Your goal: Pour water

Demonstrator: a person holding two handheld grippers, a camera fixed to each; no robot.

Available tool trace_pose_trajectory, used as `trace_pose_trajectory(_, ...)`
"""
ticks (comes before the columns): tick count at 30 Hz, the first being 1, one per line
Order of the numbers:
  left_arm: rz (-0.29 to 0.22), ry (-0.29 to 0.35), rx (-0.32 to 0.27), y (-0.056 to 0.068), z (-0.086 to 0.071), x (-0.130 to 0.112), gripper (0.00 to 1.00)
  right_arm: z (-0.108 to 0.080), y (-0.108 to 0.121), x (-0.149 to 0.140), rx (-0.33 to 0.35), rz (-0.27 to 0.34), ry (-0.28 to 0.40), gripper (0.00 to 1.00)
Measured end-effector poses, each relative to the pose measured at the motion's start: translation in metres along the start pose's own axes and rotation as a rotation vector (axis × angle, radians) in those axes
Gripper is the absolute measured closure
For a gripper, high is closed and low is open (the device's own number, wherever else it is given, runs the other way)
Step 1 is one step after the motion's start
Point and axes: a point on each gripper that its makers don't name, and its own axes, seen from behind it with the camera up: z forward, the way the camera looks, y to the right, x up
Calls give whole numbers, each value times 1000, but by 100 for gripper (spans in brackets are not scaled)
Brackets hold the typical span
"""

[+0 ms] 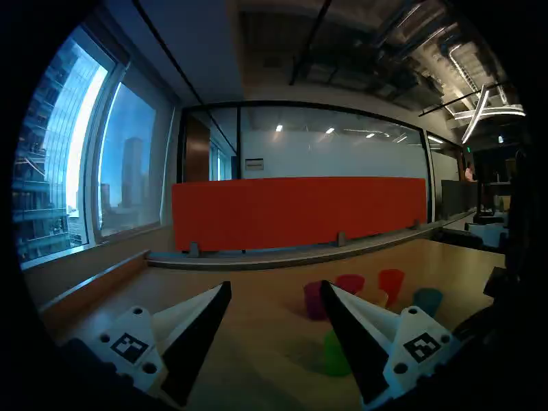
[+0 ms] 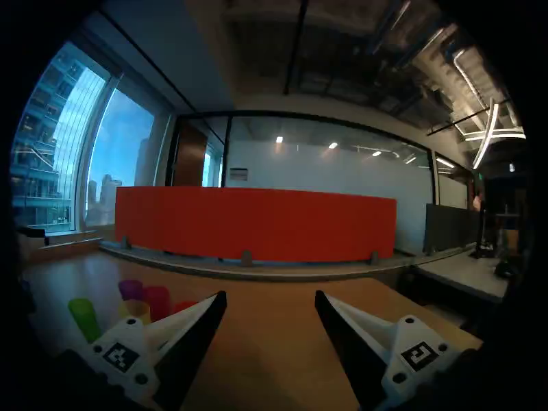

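Observation:
Several plastic cups stand on a wooden table. In the left gripper view I see a purple cup, a magenta cup, an orange-red cup, a teal cup and a green cup nearest, partly behind my right finger. My left gripper is open and holds nothing, short of the cups. In the right gripper view the green cup, purple cup, magenta cup and a yellowish cup sit at the lower left. My right gripper is open over bare table, to the right of the cups.
An orange-red divider panel runs along the far edge of the table, with a glass wall behind it. Large windows line the left side. More desks stand at the right. A dark shape edges in at the right of the left gripper view.

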Motion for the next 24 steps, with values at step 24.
trace_pose_trajectory(24,12,11,99,-8,0,-28,4,-7,4,1,-22,33,-8,0)
